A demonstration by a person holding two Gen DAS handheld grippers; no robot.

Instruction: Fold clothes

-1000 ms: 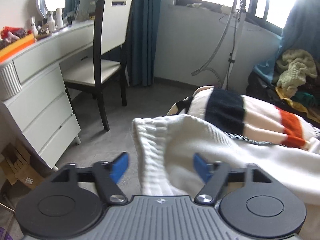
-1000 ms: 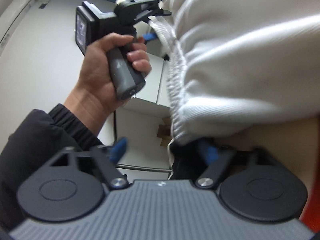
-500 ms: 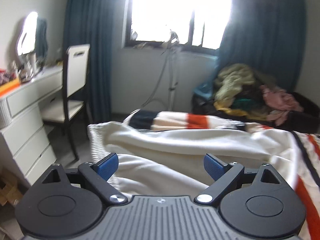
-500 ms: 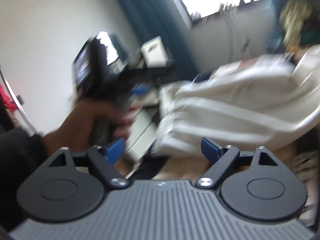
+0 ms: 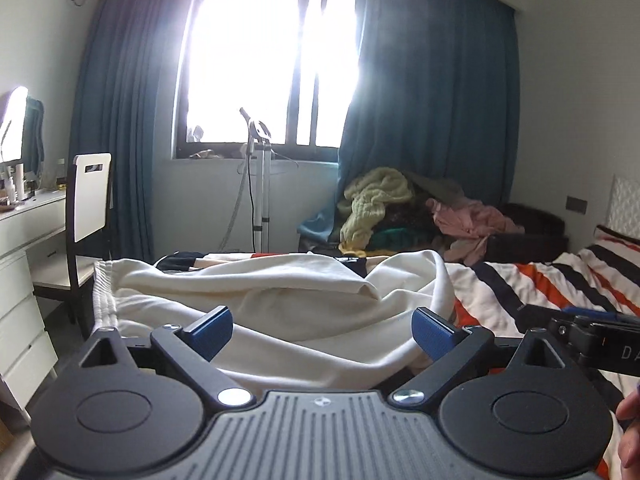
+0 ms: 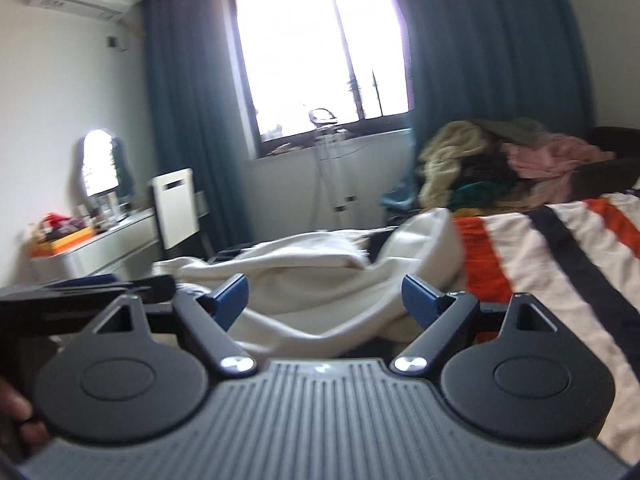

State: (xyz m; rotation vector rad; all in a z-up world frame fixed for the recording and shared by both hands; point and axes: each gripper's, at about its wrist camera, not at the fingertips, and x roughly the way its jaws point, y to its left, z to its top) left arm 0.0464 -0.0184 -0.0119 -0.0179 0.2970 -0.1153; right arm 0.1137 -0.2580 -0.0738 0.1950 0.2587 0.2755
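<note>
Bed [image 5: 568, 280]: white garment [image 5: 280, 300] dropped, rumpled; left tool [image 5: 322, 326] and right tool [image 6: 322, 294] now apart, empty. Regrasp next.

Cream garment on a striped bed

The garment [image 5: 280, 292] is plain cream; the bedspread [image 5: 560, 280] at three o'clock shows white, black and orange stripes; curtains [image 5: 432, 120] at twelve are dark teal.

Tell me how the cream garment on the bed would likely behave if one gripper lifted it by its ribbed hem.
The cream garment lies in soft, rumpled folds, so it would probably drape and sag, not hold shape. Its thick-looking bulk suggests moderate weight. The ribbed hem likely offers decent grip.
</note>
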